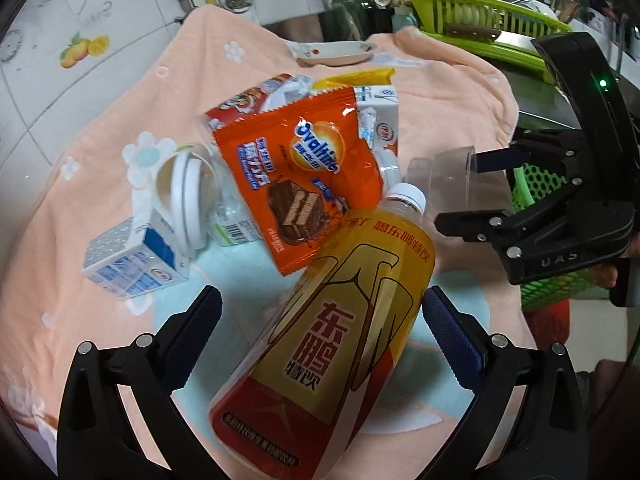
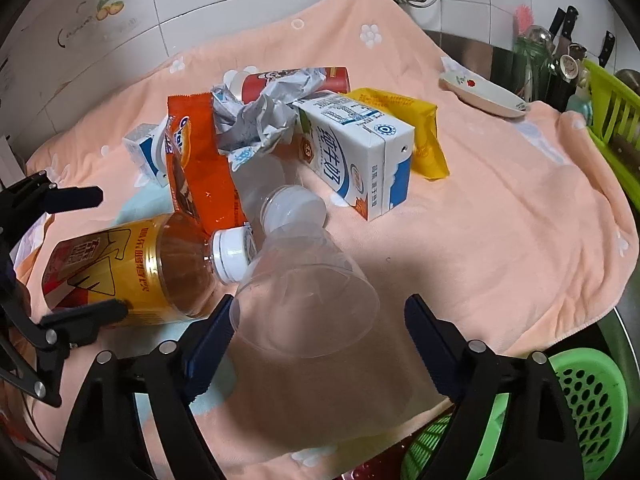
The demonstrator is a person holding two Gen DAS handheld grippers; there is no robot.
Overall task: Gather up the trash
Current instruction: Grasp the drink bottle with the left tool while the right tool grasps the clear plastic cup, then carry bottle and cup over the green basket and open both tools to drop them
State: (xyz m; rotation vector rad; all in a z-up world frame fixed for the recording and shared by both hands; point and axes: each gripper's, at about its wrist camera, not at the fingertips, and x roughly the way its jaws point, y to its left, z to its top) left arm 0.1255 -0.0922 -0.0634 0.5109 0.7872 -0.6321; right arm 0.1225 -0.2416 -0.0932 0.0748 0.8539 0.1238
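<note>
Yellow drink bottle [image 1: 340, 340] lies on the peach towel [image 1: 460, 92] between the wide-open fingers of the left gripper [image 1: 322, 344], ungripped. Beside its cap, the clear plastic cup [image 2: 308, 296] lies inside the right gripper [image 2: 318, 340], equally open. Cup looks flimsy; take the bottle at mid-body

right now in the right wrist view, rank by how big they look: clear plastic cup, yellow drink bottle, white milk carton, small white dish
1. clear plastic cup, though it is nearest the camera
2. yellow drink bottle and white milk carton: too alike to rank
3. small white dish, farthest back
</note>
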